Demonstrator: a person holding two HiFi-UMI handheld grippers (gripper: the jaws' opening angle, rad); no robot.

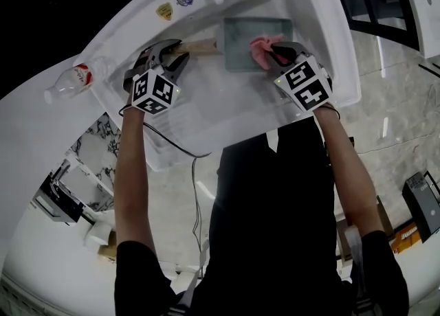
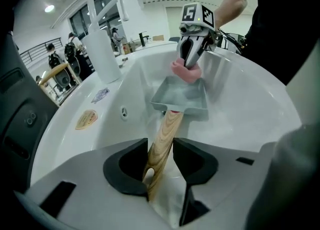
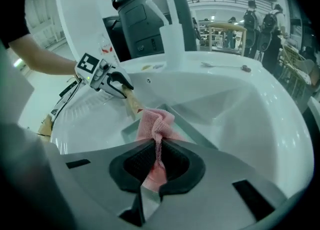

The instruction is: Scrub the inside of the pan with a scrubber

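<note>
While the person bends over the big white sink (image 1: 206,126), both bare forearms reach down into its basin, one on each side. A grey rectangular pan (image 1: 240,47) lies flat on the sink bottom, toward the tap (image 2: 102,39) end, with its wooden handle (image 1: 199,47) pointing to the person's left.

The left gripper (image 2: 161,149) points steeply down at that handle. Its two dark jaws are spread, and the handle runs up between them. It lies close against the left jaw, with a clear gap to the right one, so they are not squeezing it.

The right gripper (image 3: 157,151) comes in from the other side with its jaws pressed together on a pink mesh scrubber (image 3: 155,121). The bunched cloth sticks out beyond the jaw tips. From above, the scrubber sits over the right-hand part of the pan, at its inside. Whether it actually presses on the metal I cannot tell.

A clear plastic bottle (image 1: 69,81) with a red label lies on its side on the sink's rim, out to the left. Two small stickers (image 1: 164,11) sit on the rim near the tap.
</note>
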